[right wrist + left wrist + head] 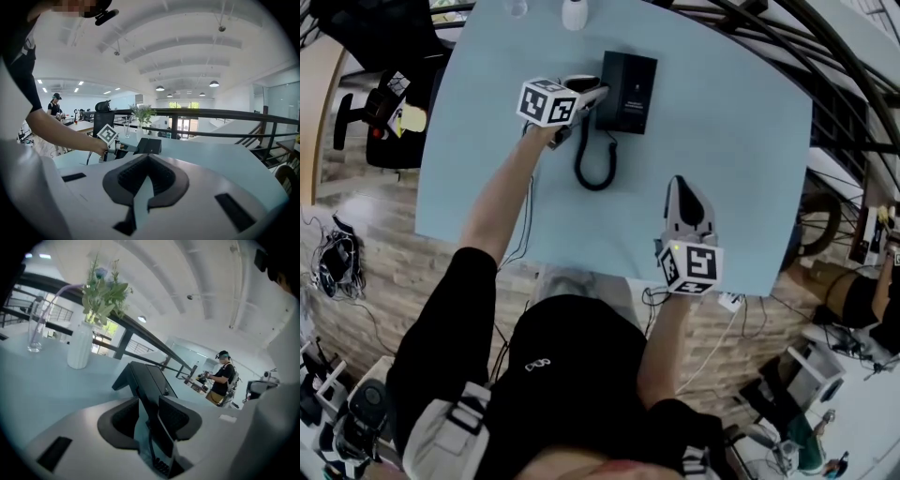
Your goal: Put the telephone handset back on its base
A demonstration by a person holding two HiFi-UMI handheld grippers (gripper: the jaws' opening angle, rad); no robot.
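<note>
The black telephone base [628,89] stands on the light blue table [722,159], its coiled cord [595,173] looping toward me. My left gripper [596,96] reaches to the base's left side and hides most of the handset in the head view. In the left gripper view the black handset [157,437] runs between the jaws of the left gripper [147,401] and lies against the base [147,373]. A strip of table shows beside the left pad [119,420], so the jaws stand open. My right gripper [687,208] rests shut and empty near the table's front edge.
A white vase with flowers [78,350] and a clear glass [33,336] stand at the table's far edge. An office chair [384,112] sits left of the table. A black railing [211,115] runs behind it. A person [222,380] stands far off.
</note>
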